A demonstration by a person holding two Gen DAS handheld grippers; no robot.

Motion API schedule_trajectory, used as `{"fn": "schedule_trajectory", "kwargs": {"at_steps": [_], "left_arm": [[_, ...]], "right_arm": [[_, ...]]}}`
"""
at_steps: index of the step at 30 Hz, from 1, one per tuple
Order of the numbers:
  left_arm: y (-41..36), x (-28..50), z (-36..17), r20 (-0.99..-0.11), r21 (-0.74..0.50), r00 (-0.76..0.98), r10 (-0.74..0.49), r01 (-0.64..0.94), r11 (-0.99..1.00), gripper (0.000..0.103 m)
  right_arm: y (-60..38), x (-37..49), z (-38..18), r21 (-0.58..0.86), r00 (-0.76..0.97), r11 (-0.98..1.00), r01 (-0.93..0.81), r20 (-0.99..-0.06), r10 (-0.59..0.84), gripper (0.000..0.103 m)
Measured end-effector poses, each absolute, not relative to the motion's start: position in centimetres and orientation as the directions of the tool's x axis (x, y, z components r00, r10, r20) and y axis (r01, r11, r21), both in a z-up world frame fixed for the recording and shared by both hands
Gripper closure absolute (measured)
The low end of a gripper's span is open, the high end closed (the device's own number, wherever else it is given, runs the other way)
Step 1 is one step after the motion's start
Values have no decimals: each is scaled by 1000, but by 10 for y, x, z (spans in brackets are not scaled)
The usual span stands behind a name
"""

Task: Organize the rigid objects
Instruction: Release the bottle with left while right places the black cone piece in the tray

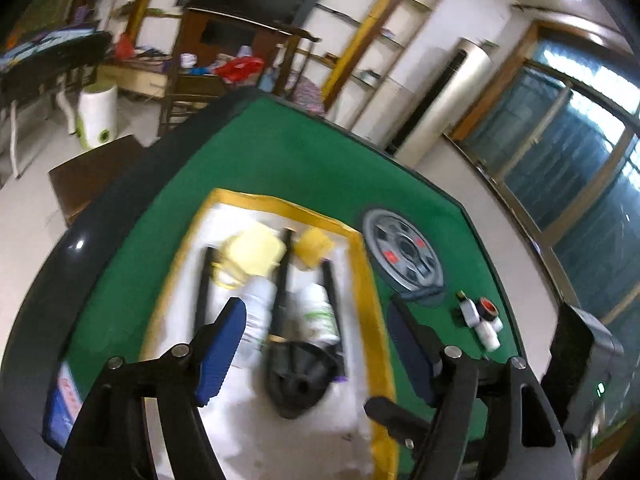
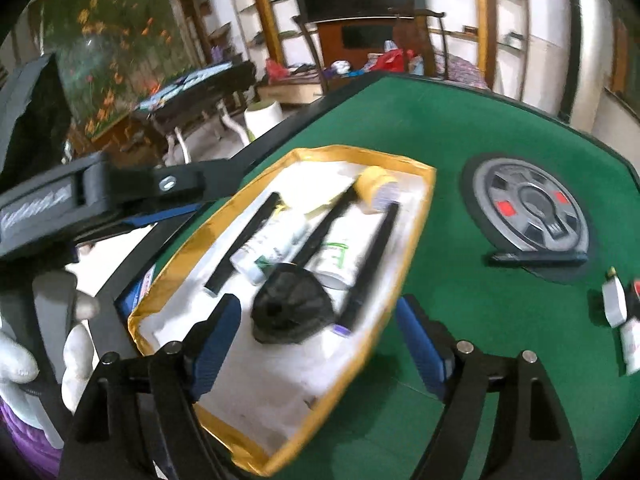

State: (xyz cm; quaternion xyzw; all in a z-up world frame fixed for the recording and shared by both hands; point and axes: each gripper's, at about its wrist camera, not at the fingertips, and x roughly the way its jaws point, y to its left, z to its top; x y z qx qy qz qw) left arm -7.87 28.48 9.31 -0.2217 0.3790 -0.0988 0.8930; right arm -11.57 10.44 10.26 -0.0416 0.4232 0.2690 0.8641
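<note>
A white cloth with a gold border (image 1: 366, 280) (image 2: 420, 200) lies on the green table (image 1: 280, 152) (image 2: 400, 120). On it lie a black tripod-like stand with three legs (image 1: 298, 376) (image 2: 292, 308), two white bottles (image 1: 320, 312) (image 2: 336, 256), a pale yellow box (image 1: 252, 252) and a yellow roll (image 1: 314, 246) (image 2: 378, 184). My left gripper (image 1: 316, 352) is open above the stand. My right gripper (image 2: 320, 344) is open above the cloth's near part. The left gripper's body (image 2: 100, 196) shows at the left of the right wrist view.
A round grey control panel (image 1: 404, 256) (image 2: 528, 212) sits in the table's middle. Small white bottles and a red-black item (image 1: 482, 320) (image 2: 618, 304) lie to the right of it. A blue packet (image 1: 60, 400) lies at the table's left edge. Furniture stands beyond the table.
</note>
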Motion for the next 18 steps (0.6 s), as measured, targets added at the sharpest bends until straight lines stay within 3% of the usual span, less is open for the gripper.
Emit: {"fn": "schedule_trajectory", "kwargs": {"at_steps": [12,18], "left_arm": [[203,-91,101,-652,-451,626,-428,134,883,27],[147,-96,98,-682,-407,573,-455,219,887,27]], "right_arm": [[-19,-113,83,229,559,928,-292,-747,360,23],[-117,-105,71,296,616,951,-95,-733,289,24]]}}
